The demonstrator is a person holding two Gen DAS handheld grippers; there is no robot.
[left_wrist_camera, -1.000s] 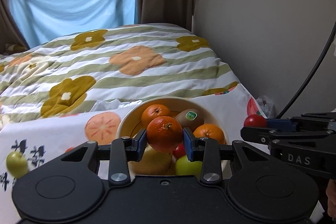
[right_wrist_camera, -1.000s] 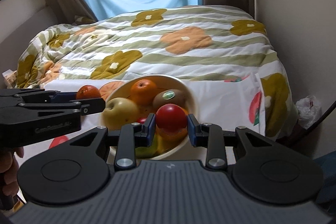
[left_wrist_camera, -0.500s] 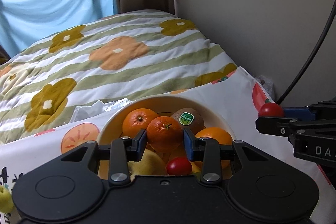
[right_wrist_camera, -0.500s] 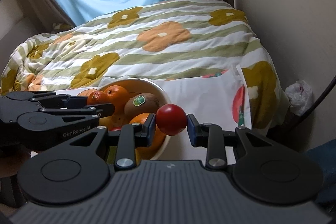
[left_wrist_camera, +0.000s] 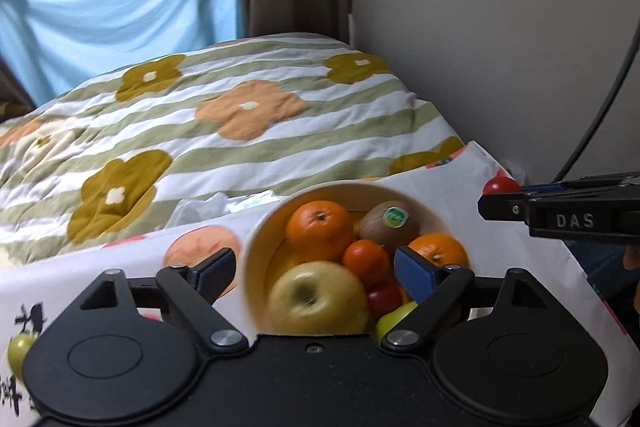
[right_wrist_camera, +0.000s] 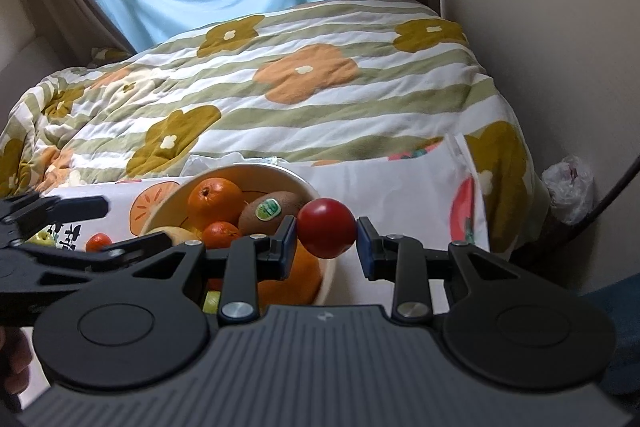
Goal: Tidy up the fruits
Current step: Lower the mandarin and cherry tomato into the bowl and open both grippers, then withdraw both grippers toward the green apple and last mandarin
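Left gripper [left_wrist_camera: 314, 273] jaws just spread, empty, above round cream bowl [left_wrist_camera: 256, 259] of fruit; right gripper [right_wrist_camera: 326, 241] jaws pinching small red tomato [right_wrist_camera: 327, 227] beside bowl.

Round cream bowl [left_wrist_camera: 256, 267] on a white fruit-printed cloth, holding a large orange [left_wrist_camera: 318, 229], a brown kiwi with a green sticker [left_wrist_camera: 390, 223], a small mandarin [left_wrist_camera: 366, 261] resting loose at the centre, a second orange [left_wrist_camera: 438, 253], a yellow apple [left_wrist_camera: 316, 301] at the near side and a small red fruit [left_wrist_camera: 383, 298]. A red tomato [right_wrist_camera: 326, 227] is gripped just right of the bowl's rim. A green apple [left_wrist_camera: 18, 351] lies on the cloth, well left.
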